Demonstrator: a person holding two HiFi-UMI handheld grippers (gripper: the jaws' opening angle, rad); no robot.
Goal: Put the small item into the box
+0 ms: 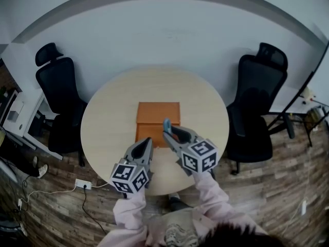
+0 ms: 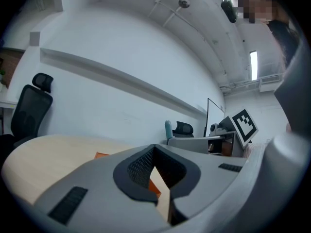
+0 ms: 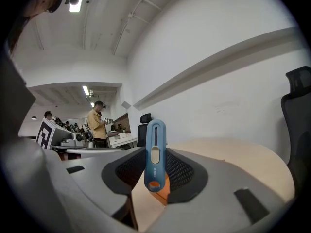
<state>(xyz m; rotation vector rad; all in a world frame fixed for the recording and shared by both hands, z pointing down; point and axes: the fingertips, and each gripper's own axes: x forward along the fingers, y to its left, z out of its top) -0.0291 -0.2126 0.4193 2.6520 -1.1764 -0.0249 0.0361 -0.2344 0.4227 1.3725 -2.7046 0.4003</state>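
Note:
An orange box (image 1: 157, 116), closed, lies in the middle of the round beige table (image 1: 105, 122). My right gripper (image 1: 169, 134) hovers over the box's near right edge, shut on a small blue item (image 1: 166, 123). In the right gripper view the blue item (image 3: 155, 154) stands upright between the dark pads (image 3: 182, 171), with a slot and an orange ring at its lower end, and the box (image 3: 167, 189) shows below it. My left gripper (image 1: 146, 143) sits just before the box's near edge with its tips together and nothing in them. The box (image 2: 153, 186) shows through the left gripper's gap.
Two black office chairs stand at the table, one at the left (image 1: 59, 94) and one at the right (image 1: 257, 104). A white power strip (image 1: 82, 184) with cables lies on the wooden floor. A person (image 3: 98, 125) stands far off among desks.

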